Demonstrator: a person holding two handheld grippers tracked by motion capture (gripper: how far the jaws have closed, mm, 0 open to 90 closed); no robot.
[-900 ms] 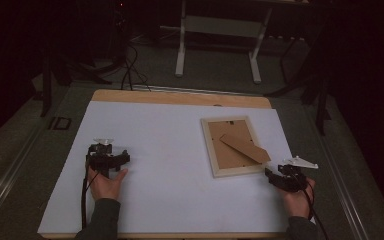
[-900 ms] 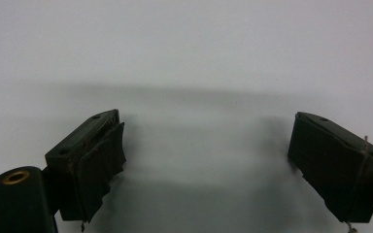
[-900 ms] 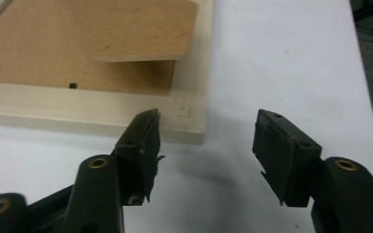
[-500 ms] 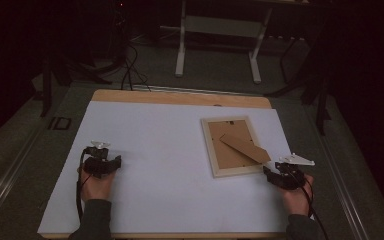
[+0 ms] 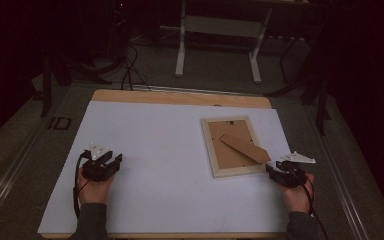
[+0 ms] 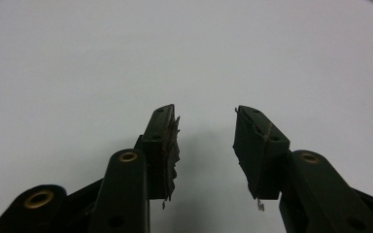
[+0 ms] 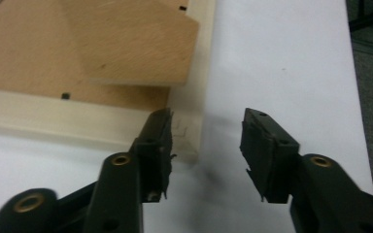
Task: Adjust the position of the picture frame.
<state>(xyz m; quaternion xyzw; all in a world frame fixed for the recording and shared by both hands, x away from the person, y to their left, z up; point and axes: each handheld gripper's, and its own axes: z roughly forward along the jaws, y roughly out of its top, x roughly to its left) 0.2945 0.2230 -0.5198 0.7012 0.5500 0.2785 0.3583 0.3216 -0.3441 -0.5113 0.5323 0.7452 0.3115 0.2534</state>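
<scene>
White sheeting covers the bench [image 5: 180, 200], where a wooden picture frame [image 5: 232, 146] is approached by the right hand-held gripper [image 7: 206, 131], jaws apart and empty, as are the left hand-held gripper's [image 6: 206, 131].

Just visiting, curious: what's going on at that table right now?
Left gripper open, empty, over bare white sheet. Right gripper open at picture frame corner, not gripping. Nothing in the way.

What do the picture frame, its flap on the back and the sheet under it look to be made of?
The picture frame, lying face down, has a pale rim that looks like unfinished light wood, matte. Its flap looks like thin wood or fibreboard: brown, faint grain, a cut edge showing its thickness. The sheet on the table is plain white and matte, probably paper or card, though the look leaves that open.
</scene>
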